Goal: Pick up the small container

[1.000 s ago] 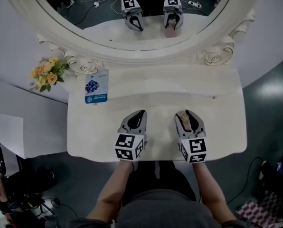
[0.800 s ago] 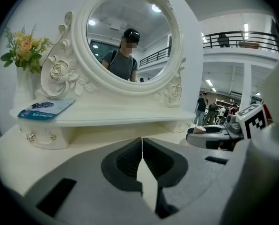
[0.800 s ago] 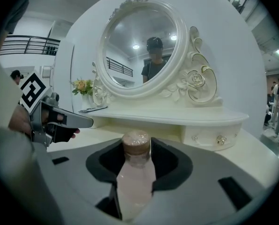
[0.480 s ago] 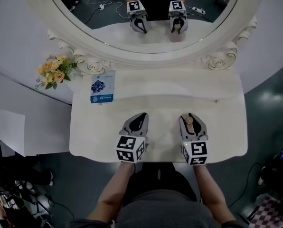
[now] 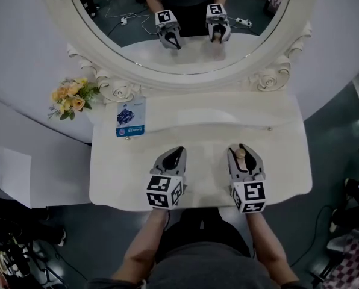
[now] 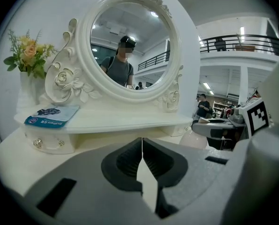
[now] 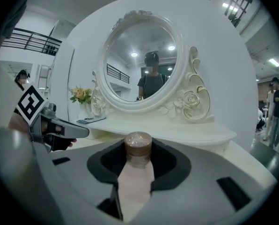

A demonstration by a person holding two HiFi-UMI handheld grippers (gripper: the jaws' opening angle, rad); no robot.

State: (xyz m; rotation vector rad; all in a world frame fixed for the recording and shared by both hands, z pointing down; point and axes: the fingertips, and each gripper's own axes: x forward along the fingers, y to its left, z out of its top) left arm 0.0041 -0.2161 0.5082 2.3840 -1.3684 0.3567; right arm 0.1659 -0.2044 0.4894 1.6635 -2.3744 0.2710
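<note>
Your right gripper [image 5: 240,151] holds the small container [image 5: 240,155] over the cream worktop [image 5: 282,173], near its front edge and right of the middle. Its fingers [image 7: 170,162] have just been closing and now clamp the container, brown glittery top upward, between them. Your left gripper [image 5: 177,152] sits beside it near the same front edge, its fingers [image 6: 123,162] pressed together with nothing between. Along the worktop's back edge runs a raised shelf [image 5: 227,110], with a blue leaflet [image 5: 131,118] lying at its left end. Behind the shelf stands an oval mirror [image 5: 179,41] in a frame carved with roses, reflecting both grippers. Yellow flowers [image 5: 71,95] stand by the back left corner. The floor [image 5: 330,137] around is dark grey-green.
</note>
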